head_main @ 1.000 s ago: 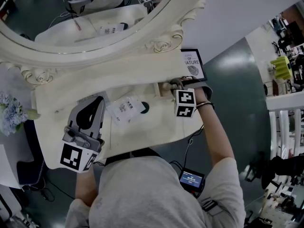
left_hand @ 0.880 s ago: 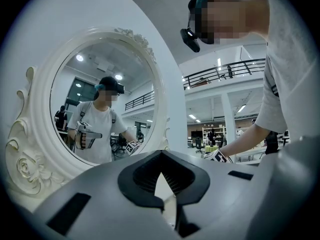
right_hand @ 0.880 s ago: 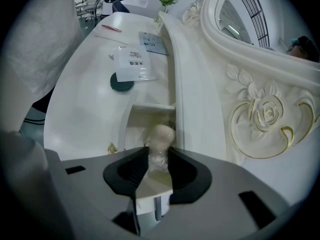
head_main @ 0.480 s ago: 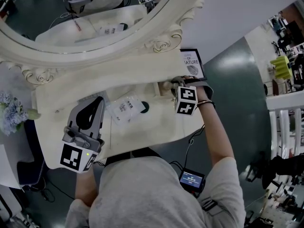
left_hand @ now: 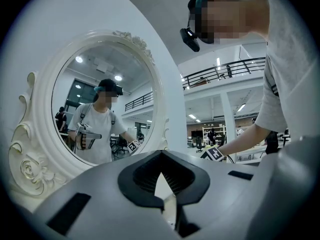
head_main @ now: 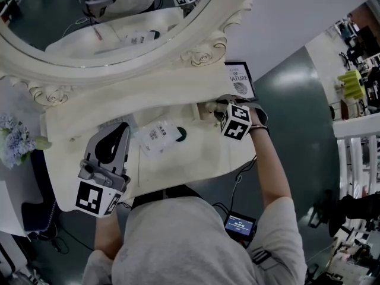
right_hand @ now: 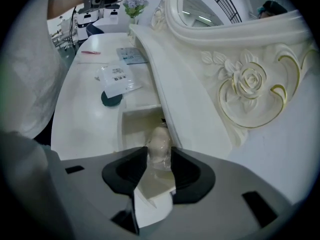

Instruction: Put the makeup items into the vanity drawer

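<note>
My right gripper [head_main: 218, 107] [right_hand: 160, 160] hangs over the small open drawer [head_main: 207, 110] [right_hand: 136, 125] at the vanity's right end. A beige makeup sponge [right_hand: 160, 144] in clear wrap lies between its jaws, over the drawer. The jaws are opening and stand loose around it. On the top lie a clear packet with a white label [head_main: 157, 136] [right_hand: 116, 79] and a dark round compact [head_main: 180, 135] [right_hand: 111, 99]. My left gripper [head_main: 123, 126] [left_hand: 165, 202] is held up at the front left with its tips together and nothing in them.
A big oval mirror [head_main: 119, 16] in a carved white frame stands behind the top. A framed sign [head_main: 240, 81] leans at the right end and pale flowers [head_main: 15, 141] stand at the left. A thin red stick [right_hand: 91, 52] and another packet [right_hand: 131, 55] lie further along the top.
The right gripper has shifted a little to the right and tilted over the drawer. The left gripper has stayed where it was.
</note>
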The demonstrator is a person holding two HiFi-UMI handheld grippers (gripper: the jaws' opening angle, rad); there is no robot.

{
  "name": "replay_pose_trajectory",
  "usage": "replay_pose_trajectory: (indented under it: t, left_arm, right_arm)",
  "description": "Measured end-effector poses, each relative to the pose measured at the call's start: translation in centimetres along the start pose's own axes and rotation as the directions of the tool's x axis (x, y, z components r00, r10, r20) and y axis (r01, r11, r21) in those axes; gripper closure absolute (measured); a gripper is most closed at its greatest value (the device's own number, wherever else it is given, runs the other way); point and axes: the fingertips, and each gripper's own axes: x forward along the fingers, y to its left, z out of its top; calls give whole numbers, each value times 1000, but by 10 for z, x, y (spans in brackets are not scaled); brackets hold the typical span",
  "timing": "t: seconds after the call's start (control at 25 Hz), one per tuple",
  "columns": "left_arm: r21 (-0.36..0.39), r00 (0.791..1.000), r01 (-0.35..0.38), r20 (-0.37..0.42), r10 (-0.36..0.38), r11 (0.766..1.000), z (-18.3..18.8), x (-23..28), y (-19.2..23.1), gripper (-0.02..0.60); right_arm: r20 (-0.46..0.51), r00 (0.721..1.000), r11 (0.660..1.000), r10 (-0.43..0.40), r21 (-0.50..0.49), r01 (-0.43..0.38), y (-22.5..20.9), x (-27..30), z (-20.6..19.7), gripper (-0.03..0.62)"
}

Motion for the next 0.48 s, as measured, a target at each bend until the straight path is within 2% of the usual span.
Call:
replay_pose_trajectory:
  t: [0.28, 0.48]
  left_arm:
    - [5, 1000, -1, 0, 1, 1000, 1, -2, -2, 569]
    - [7, 1000, 0, 2, 0, 1000, 2, -2, -3, 569]
  right_arm:
    - [48, 999, 991, 5, 137, -11, -3, -3, -3, 434]
    - [88, 996, 965, -15, 261, -9, -5, -4, -3, 439]
